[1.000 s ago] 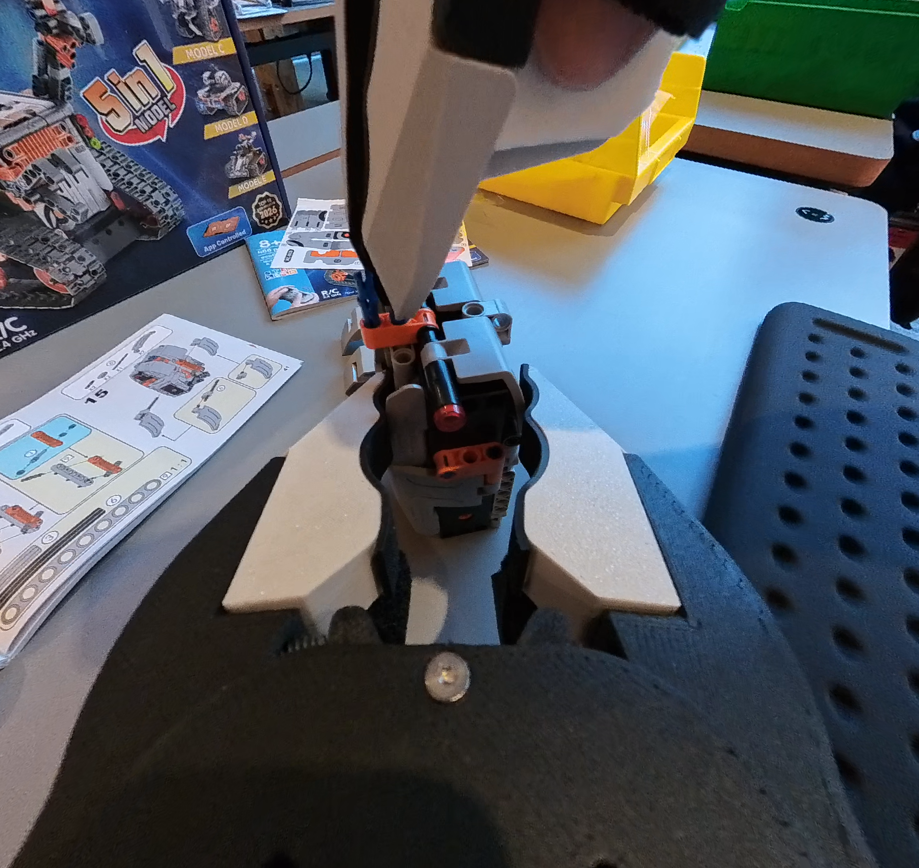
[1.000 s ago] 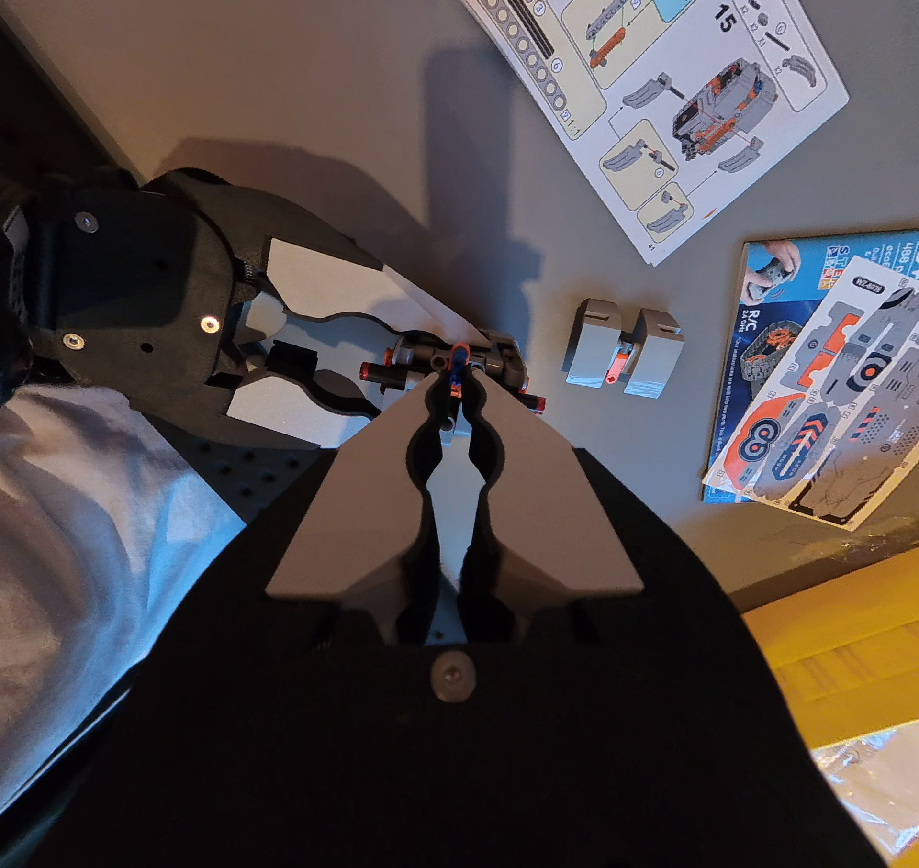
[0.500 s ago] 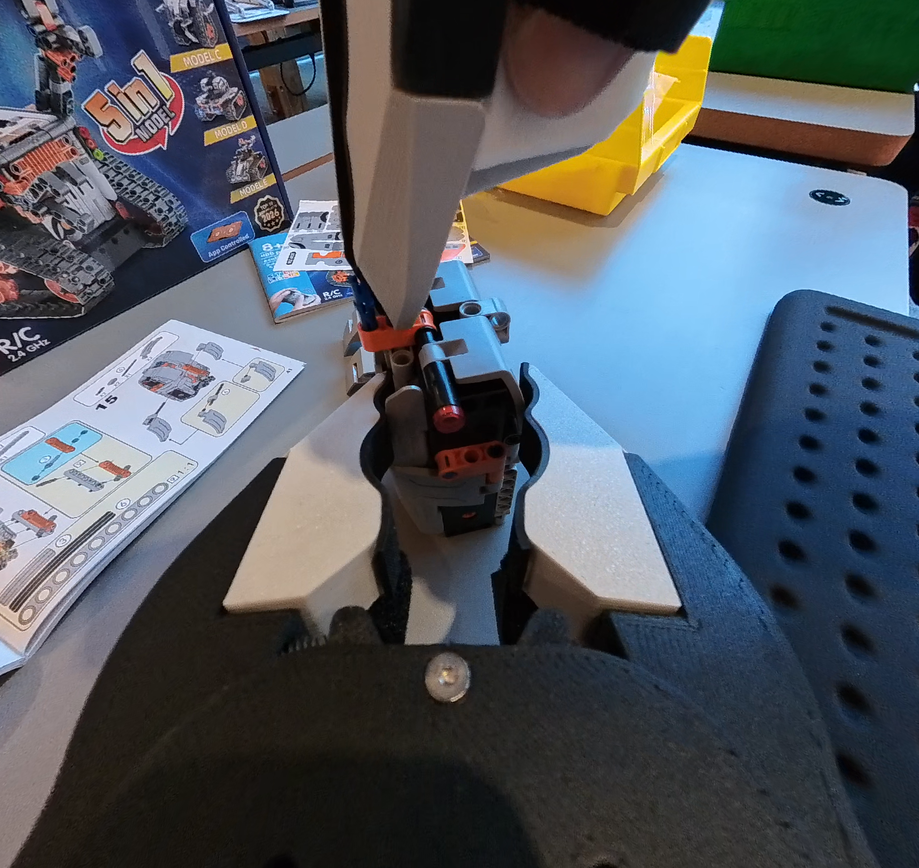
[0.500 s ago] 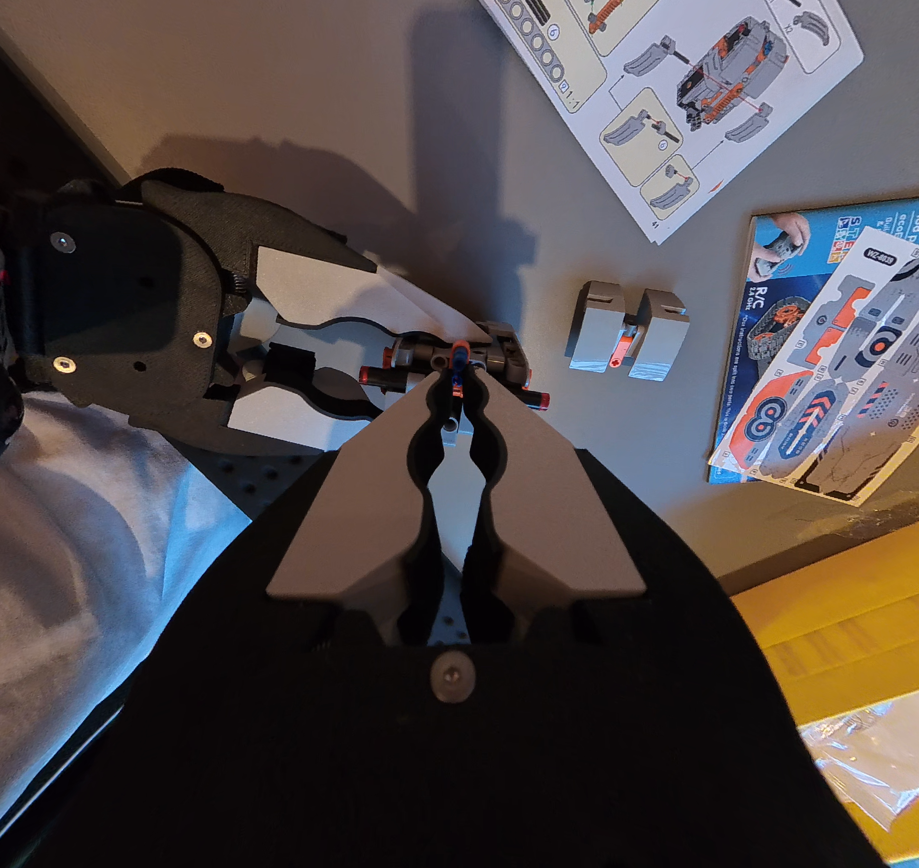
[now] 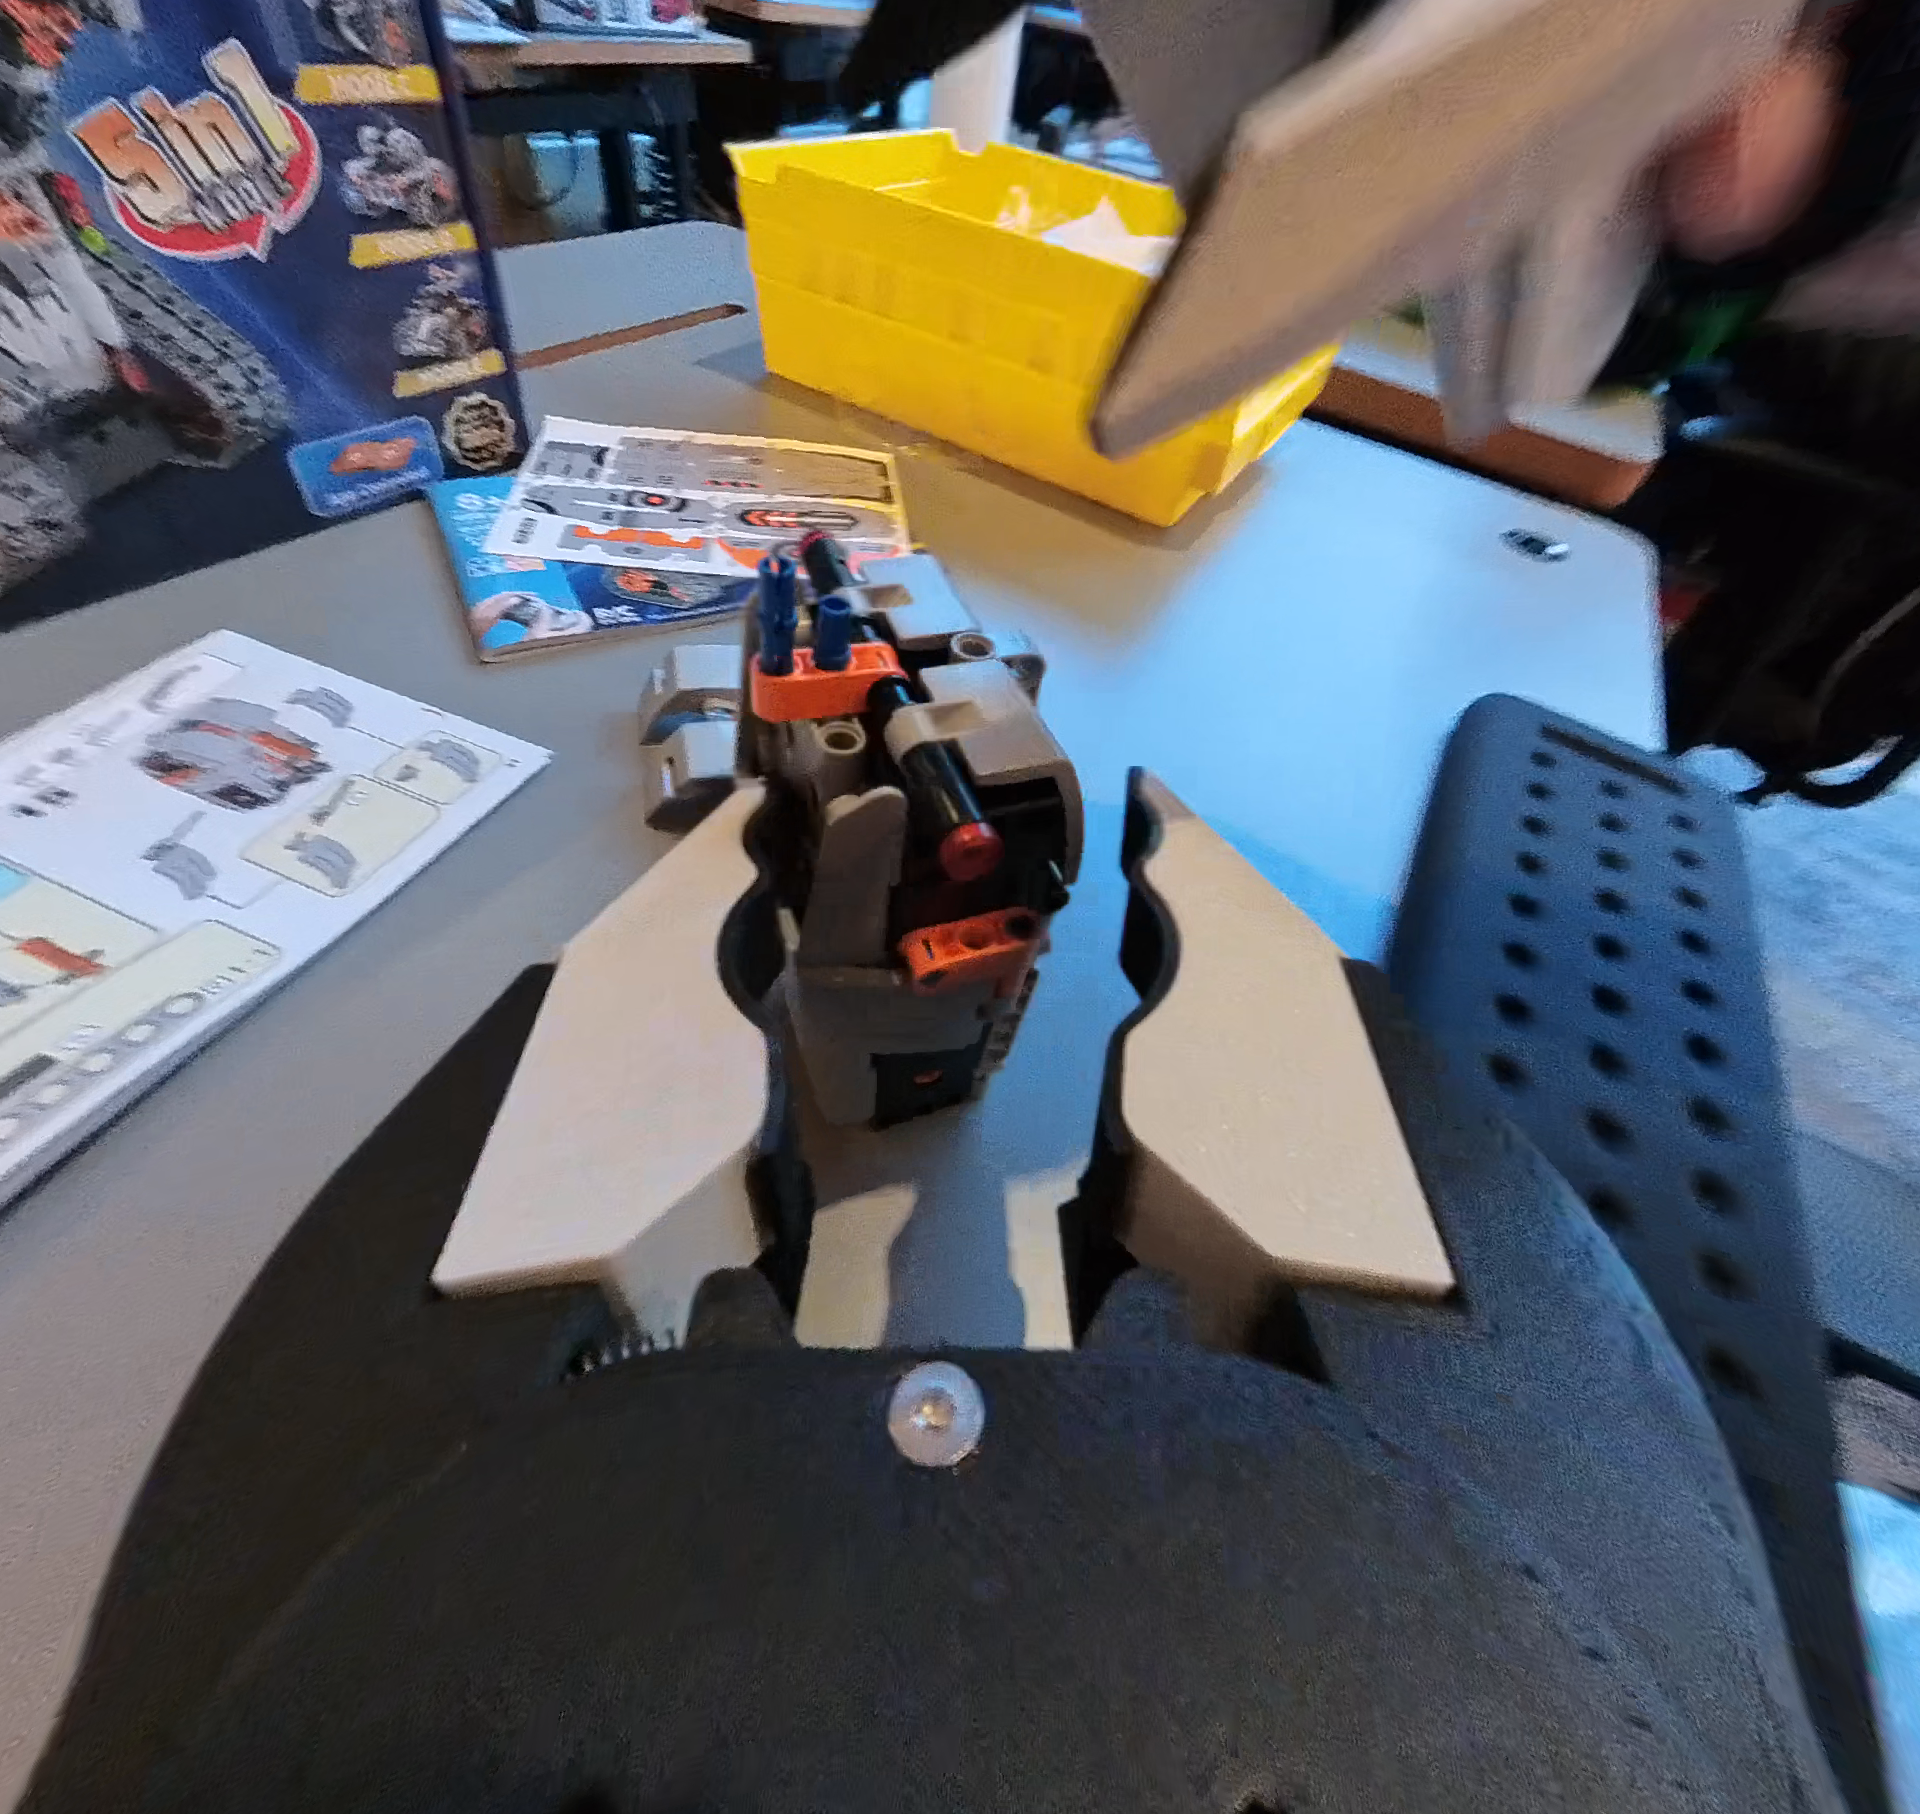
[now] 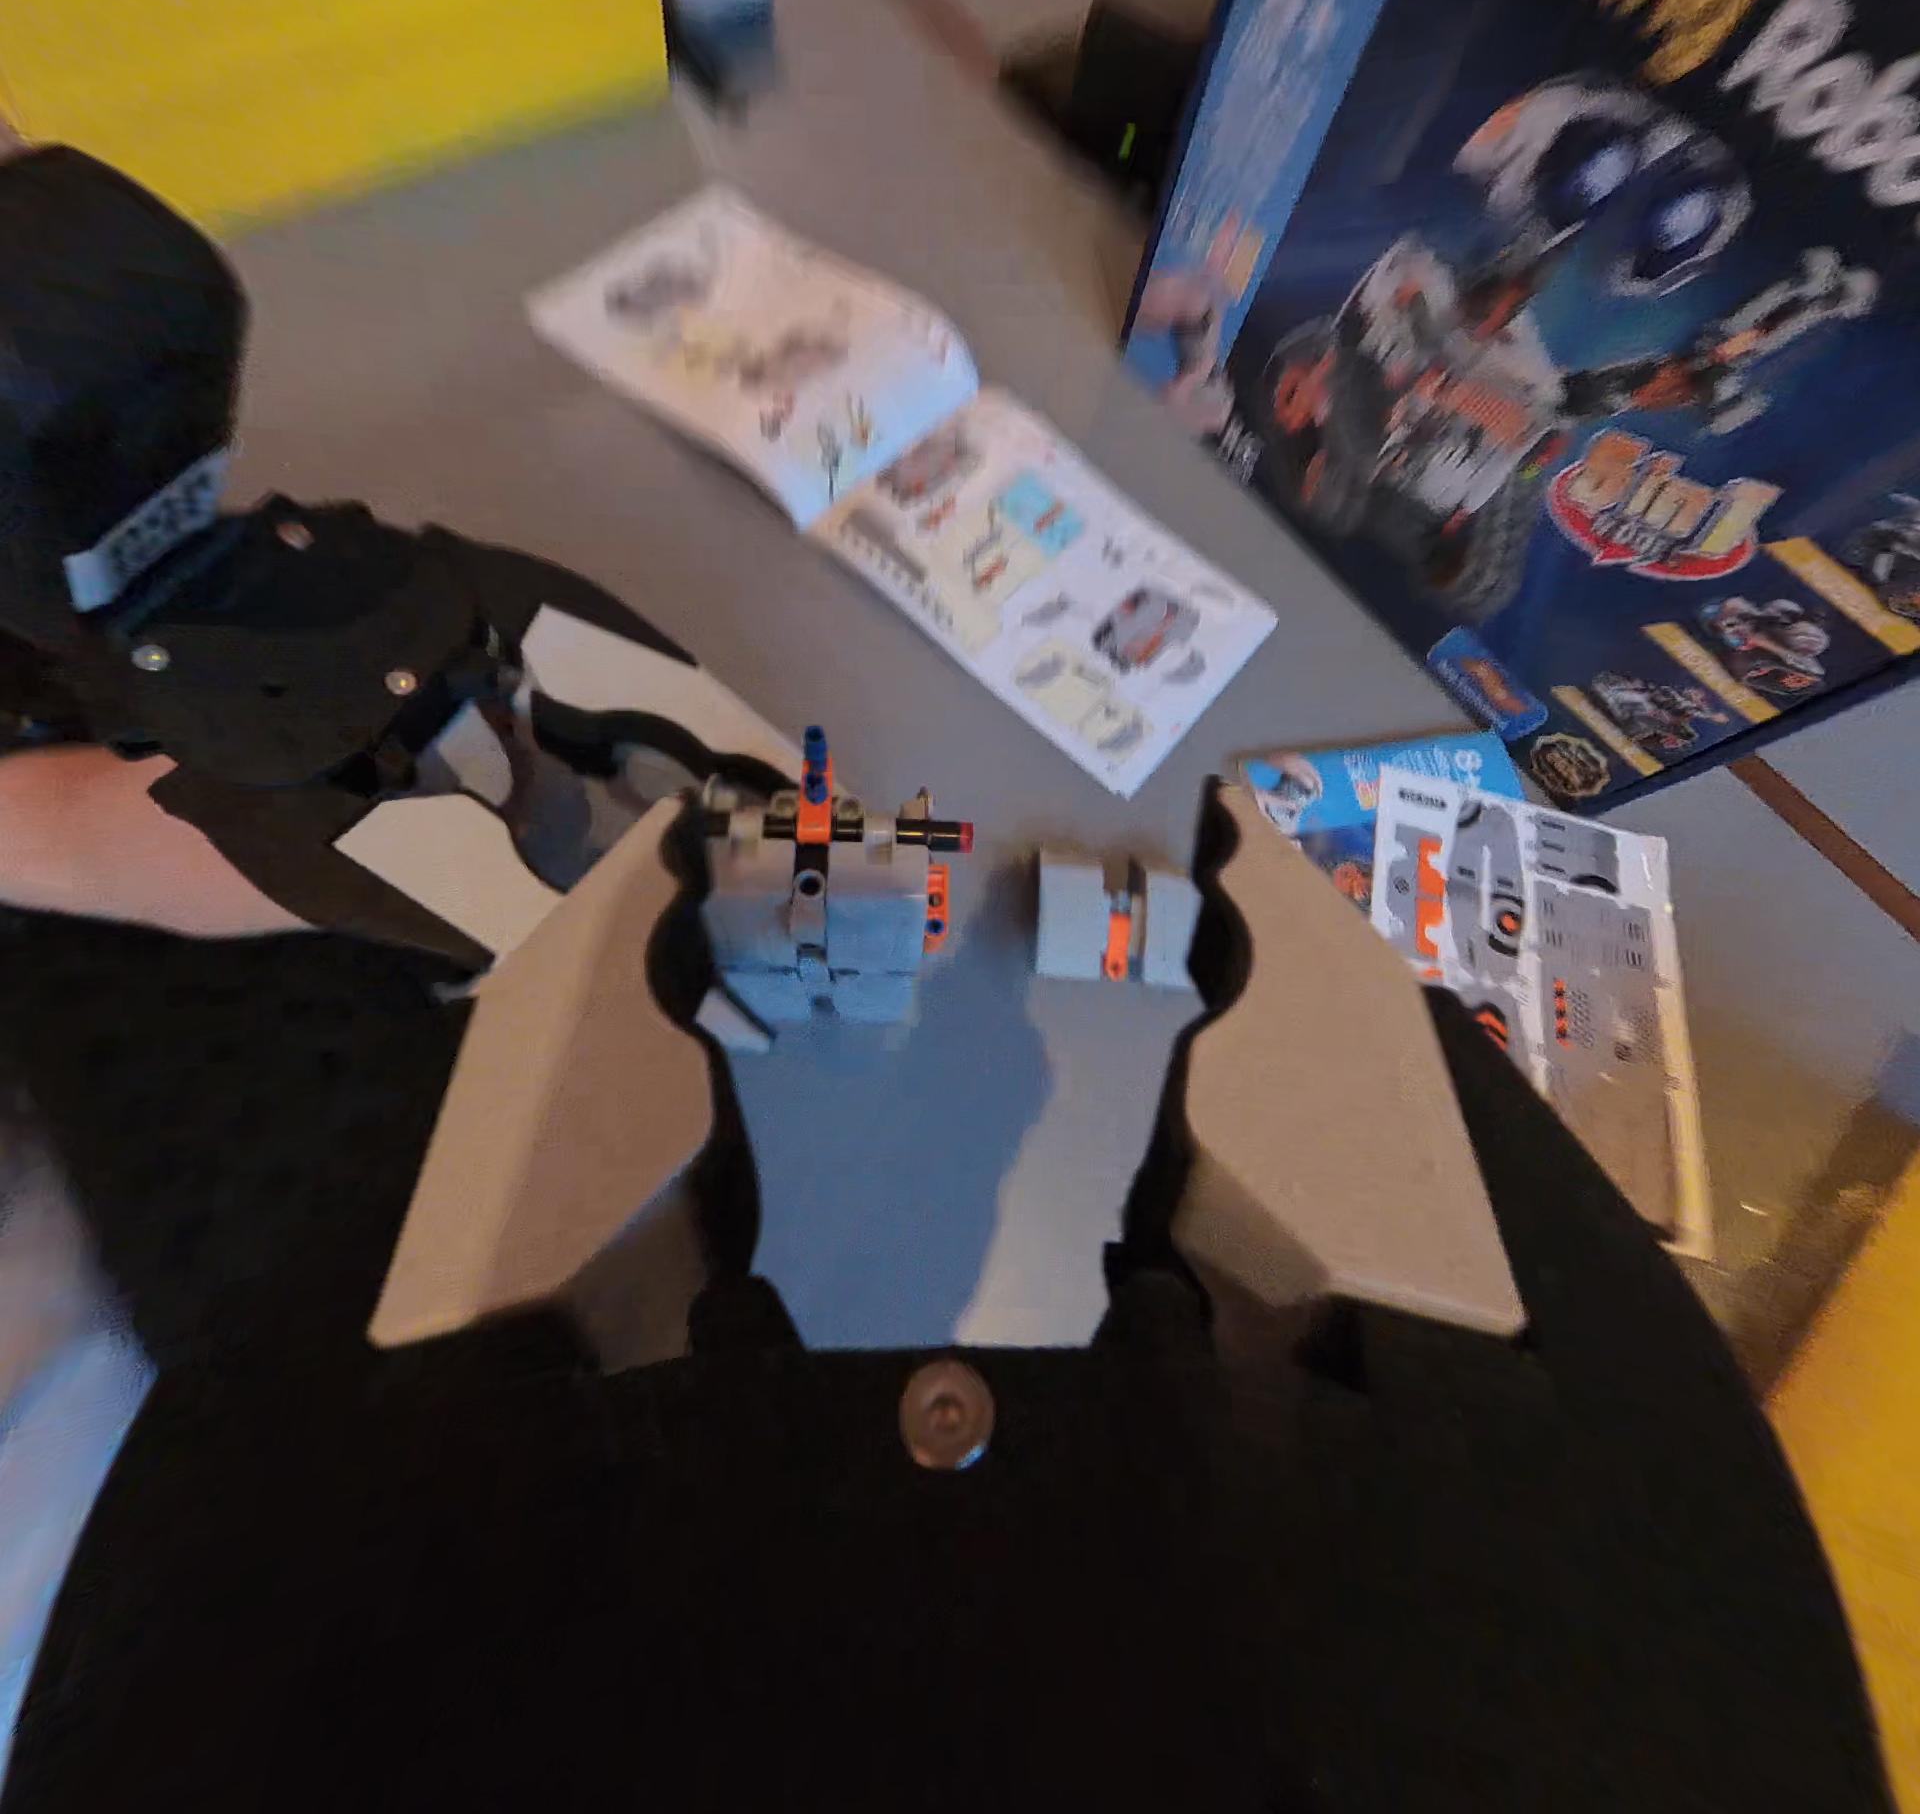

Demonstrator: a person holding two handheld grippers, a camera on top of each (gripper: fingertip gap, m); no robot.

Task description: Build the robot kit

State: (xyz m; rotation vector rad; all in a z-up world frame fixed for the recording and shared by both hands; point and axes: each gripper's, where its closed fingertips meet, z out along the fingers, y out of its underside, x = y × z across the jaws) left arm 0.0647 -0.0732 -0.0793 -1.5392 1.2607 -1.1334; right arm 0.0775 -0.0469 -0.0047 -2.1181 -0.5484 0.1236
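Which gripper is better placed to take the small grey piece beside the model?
Probably right. The right gripper is open and empty, with the small grey piece just before its jaws. The left gripper stands open around the model.

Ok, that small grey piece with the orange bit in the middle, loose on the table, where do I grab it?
Take the small grey piece probably across its two flat outer faces, squeezing toward its orange link. Come from above with the right gripper, whose open jaws are nearest. The bigger assembly stands close beside it, so a sideways approach looks cramped.
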